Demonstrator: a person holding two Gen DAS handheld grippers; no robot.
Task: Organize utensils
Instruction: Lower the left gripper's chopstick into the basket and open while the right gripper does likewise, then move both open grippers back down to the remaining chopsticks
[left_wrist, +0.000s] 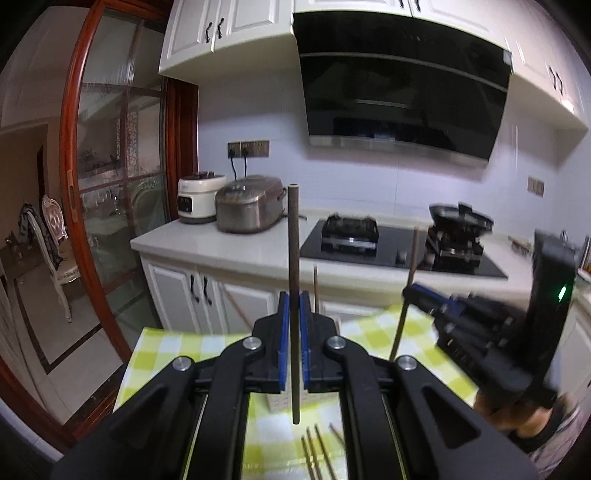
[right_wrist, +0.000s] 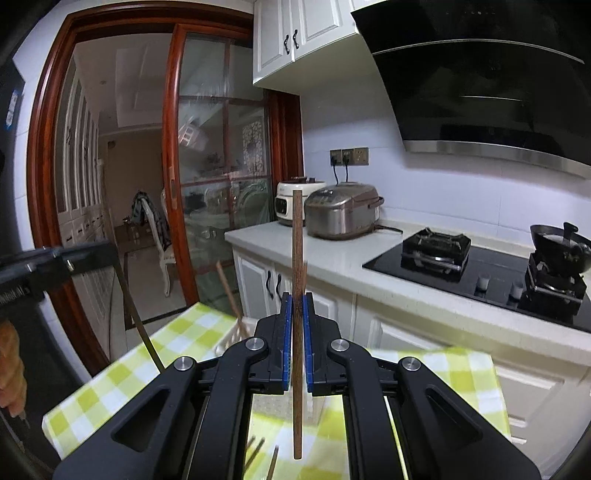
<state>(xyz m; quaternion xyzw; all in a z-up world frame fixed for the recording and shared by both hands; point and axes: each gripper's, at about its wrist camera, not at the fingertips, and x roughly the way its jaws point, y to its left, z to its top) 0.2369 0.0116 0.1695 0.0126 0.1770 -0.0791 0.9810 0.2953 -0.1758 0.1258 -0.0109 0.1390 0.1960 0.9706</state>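
- Left gripper (left_wrist: 294, 310): jaws closed on a dark chopstick (left_wrist: 294, 258), held upright, clamped near its middle, with both ends free above and below the pads.
- Right gripper (right_wrist: 297, 314): jaws closed on a brown chopstick (right_wrist: 297, 258), likewise upright and clamped around mid-length.
- Below both grippers: loose chopsticks (left_wrist: 314, 448) lie on the green checked cloth (left_wrist: 166, 350); a pale basket (right_wrist: 236, 339) just ahead already holds a few sticks.
- Risk: each stick is pinched along one thin line, so a knock against the basket rim would probably swivel it or let it slip out.
- Risk: the grippers are near each other, so the free ends could cross on the way to the basket.
- Beyond, well apart: a rice cooker (left_wrist: 251, 206) on the counter (left_wrist: 221, 247), and a stove (left_wrist: 399, 243).
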